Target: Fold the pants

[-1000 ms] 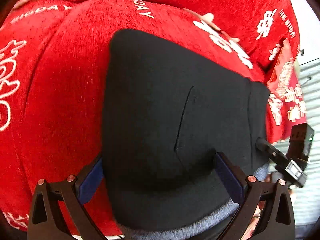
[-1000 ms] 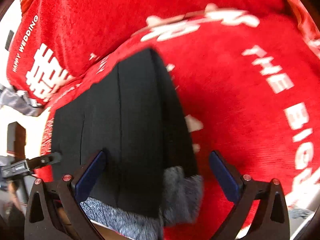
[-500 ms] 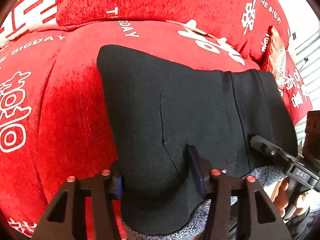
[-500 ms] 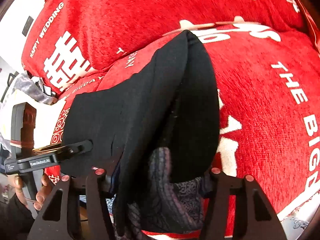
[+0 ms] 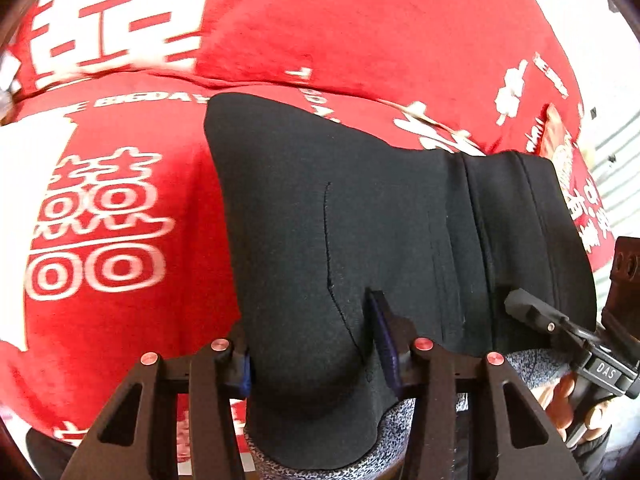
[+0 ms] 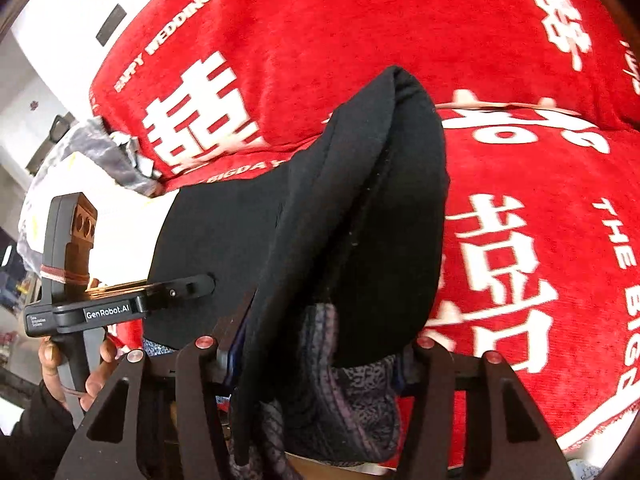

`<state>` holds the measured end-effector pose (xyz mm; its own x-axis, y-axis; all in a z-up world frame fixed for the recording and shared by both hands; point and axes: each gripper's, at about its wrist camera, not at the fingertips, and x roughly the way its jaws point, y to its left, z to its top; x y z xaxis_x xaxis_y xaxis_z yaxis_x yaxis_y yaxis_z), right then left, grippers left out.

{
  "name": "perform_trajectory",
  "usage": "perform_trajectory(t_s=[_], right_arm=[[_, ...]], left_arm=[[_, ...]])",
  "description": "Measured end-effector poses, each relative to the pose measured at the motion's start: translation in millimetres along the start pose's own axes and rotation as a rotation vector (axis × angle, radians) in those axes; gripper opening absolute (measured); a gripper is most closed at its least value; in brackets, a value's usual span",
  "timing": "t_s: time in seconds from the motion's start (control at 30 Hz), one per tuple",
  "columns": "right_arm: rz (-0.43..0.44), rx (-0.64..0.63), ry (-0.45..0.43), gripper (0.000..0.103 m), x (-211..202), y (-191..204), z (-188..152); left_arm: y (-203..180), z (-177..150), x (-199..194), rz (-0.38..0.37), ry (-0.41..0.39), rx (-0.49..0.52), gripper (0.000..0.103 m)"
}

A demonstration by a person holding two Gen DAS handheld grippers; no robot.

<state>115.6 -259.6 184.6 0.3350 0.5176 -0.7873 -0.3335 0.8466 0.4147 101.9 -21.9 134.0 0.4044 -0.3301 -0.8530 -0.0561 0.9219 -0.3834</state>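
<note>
Black pants (image 5: 360,220) with a grey fleece lining lie on a red sofa cover. My left gripper (image 5: 316,356) is shut on the near waist edge of the pants. My right gripper (image 6: 320,360) is shut on the other end of the waist and lifts it, so the black cloth (image 6: 360,200) bunches into a raised fold. The grey lining (image 6: 332,380) shows between the right jaws. Each gripper shows in the other's view: the right one (image 5: 532,312) at the pants' right edge, the left one (image 6: 176,288) at their left edge.
The red sofa cover (image 5: 120,280) with white lettering covers seat and backrest (image 6: 360,32). A red printed cushion (image 5: 560,152) stands at the right end. A grey crumpled bag (image 6: 104,156) lies beyond the left end. A white wall (image 6: 60,20) is behind.
Both grippers went from open to shut on the waist edge. The right one has lifted its end, bunching the cloth. Both cameras have tilted up and back.
</note>
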Motion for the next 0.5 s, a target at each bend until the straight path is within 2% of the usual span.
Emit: perform_trajectory(t_s=[0.23, 0.37, 0.5], right_arm=[[0.017, -0.008, 0.096, 0.058, 59, 27, 5], [-0.043, -0.012, 0.130, 0.060, 84, 20, -2], [-0.039, 0.012, 0.142, 0.064, 86, 7, -6]], left_arm=[[60, -11, 10, 0.053, 0.035, -0.083, 0.049], [87, -21, 29, 0.024, 0.061, -0.133, 0.053], [97, -27, 35, 0.004, 0.048, -0.147, 0.060]])
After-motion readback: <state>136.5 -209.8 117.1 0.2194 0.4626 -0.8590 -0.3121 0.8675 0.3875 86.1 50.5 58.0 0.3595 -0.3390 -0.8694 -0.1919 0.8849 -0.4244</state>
